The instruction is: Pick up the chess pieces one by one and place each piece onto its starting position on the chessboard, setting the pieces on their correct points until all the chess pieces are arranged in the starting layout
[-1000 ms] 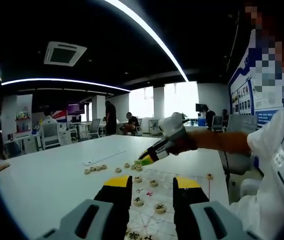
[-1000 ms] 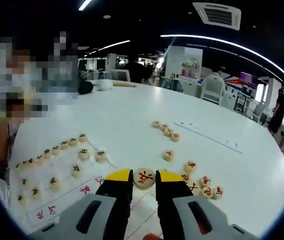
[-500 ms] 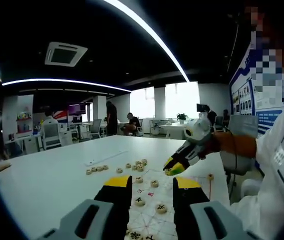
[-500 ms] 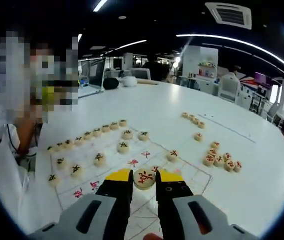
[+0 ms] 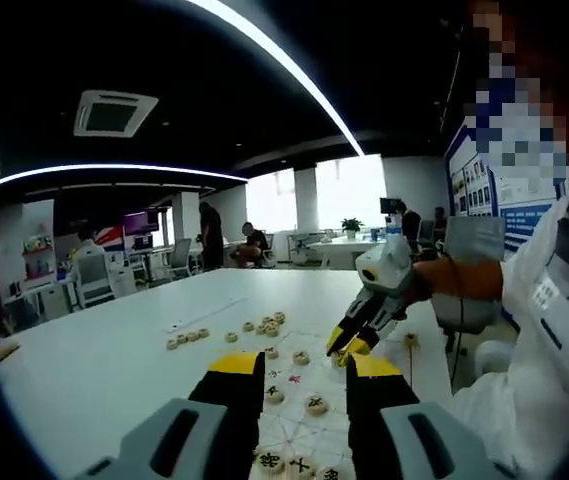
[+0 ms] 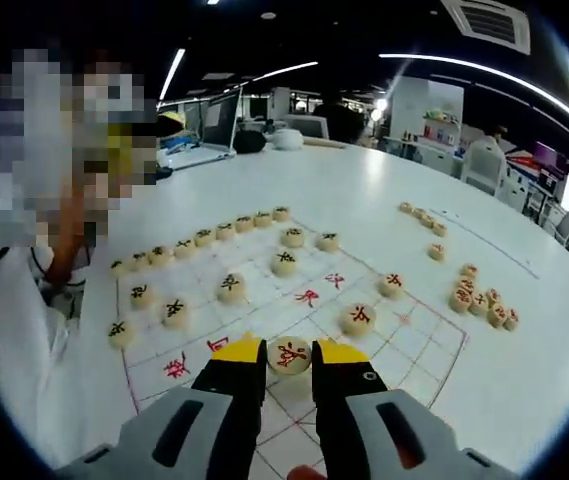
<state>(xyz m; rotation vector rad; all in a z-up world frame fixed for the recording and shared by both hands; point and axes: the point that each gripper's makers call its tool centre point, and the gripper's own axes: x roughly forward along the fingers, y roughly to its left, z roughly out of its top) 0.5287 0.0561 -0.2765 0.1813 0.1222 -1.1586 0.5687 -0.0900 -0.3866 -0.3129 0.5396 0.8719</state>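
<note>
One red piece [image 6: 290,354] is clamped in my right hand-held gripper [image 6: 289,362]; misjudged release lands it off-point on the chessboard [image 6: 414,350]; left hand-held gripper [image 5: 304,368] stands open, idle.

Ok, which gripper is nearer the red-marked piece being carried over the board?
Right. The right gripper is shut on the red-marked piece above the chessboard; the left gripper hangs back, apart from it.

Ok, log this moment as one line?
right tongs: shut on red piece | over board | left tongs: open, idle | loose red pieces: off board
</note>
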